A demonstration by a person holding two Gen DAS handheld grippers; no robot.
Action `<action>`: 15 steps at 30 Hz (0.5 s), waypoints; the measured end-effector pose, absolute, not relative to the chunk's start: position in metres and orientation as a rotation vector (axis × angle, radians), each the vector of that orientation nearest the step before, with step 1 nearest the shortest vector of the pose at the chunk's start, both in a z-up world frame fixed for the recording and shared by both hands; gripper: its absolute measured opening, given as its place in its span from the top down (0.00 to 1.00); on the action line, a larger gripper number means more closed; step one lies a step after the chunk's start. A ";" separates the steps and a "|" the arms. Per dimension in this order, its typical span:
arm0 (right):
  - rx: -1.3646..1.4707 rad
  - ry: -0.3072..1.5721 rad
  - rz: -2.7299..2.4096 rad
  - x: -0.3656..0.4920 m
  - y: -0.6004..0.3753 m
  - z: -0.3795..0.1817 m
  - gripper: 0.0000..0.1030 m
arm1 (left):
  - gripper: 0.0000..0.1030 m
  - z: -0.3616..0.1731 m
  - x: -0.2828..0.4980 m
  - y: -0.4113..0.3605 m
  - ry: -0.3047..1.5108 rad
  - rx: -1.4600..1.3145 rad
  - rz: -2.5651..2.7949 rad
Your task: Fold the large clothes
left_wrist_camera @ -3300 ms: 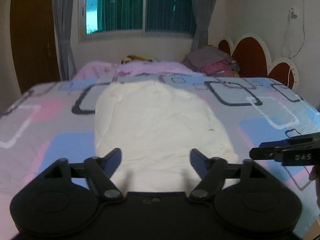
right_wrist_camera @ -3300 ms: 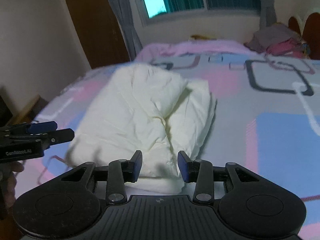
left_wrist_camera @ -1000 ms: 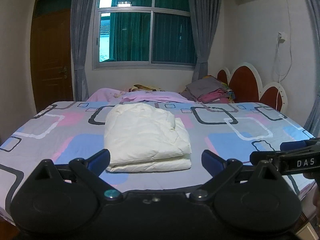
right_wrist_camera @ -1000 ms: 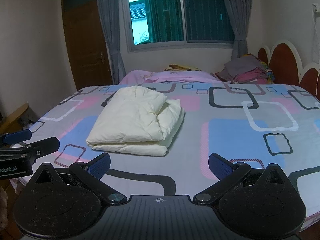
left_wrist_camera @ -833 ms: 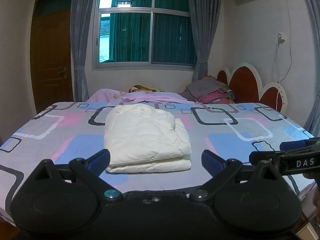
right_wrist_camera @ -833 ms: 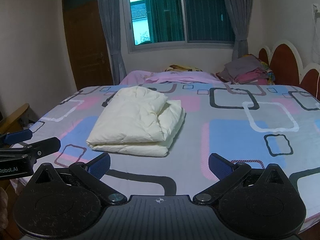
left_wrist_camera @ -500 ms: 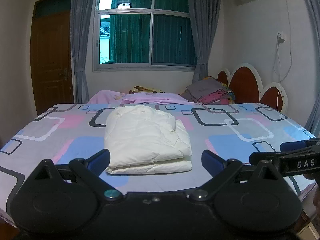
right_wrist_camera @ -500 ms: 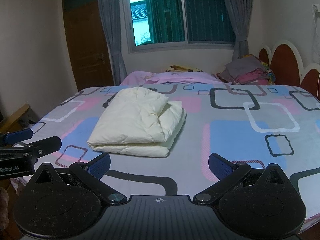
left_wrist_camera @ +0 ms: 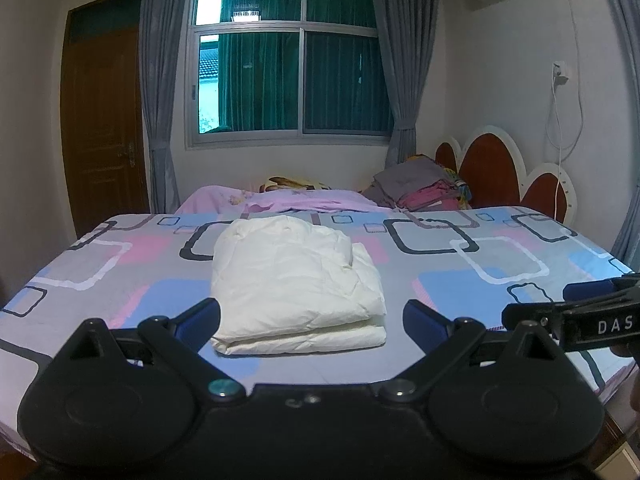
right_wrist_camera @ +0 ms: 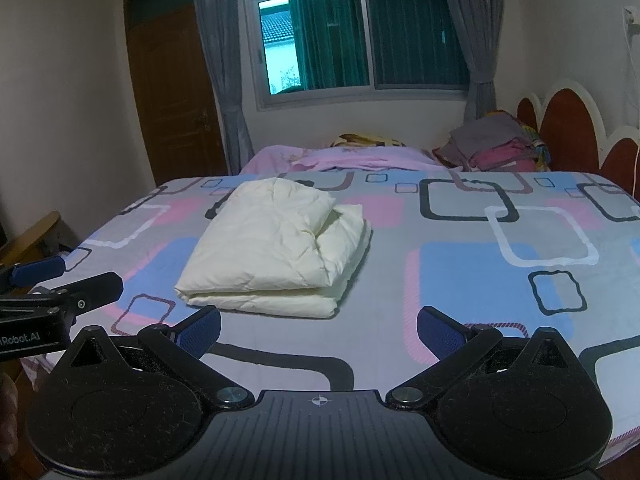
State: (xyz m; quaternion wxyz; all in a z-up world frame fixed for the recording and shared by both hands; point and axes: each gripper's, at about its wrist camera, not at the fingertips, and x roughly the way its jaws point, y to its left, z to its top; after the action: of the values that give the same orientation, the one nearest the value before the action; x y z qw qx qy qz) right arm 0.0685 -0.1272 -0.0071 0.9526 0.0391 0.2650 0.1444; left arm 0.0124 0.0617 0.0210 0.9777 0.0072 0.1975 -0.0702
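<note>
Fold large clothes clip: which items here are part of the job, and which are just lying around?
Job:
- cream garment, folded on the bed
- left tongs, open
- right tongs, open

Lying about:
- clothes stack by the headboard
- pink bedding

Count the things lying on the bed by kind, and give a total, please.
Folded cream garment: 1
Pile of folded clothes near the headboard: 1
Pink blanket at the far edge: 1
Yellow patterned item behind it, unclear what: 1
Total: 4
</note>
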 end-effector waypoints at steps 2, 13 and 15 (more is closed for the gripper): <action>0.079 0.538 0.293 0.069 -0.127 -0.007 0.00 | 0.05 0.021 0.012 0.062 0.395 0.015 -0.144; 0.074 0.542 0.298 0.071 -0.129 -0.007 0.00 | 0.05 0.021 0.013 0.063 0.394 0.010 -0.146; 0.074 0.541 0.299 0.071 -0.129 -0.007 0.00 | 0.05 0.021 0.013 0.063 0.396 0.009 -0.143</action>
State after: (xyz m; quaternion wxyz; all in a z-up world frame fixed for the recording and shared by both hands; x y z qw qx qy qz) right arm 0.0714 -0.1291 -0.0073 0.9519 0.0362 0.2662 0.1471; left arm 0.0131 0.0626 0.0214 0.9779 0.0042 0.1966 -0.0712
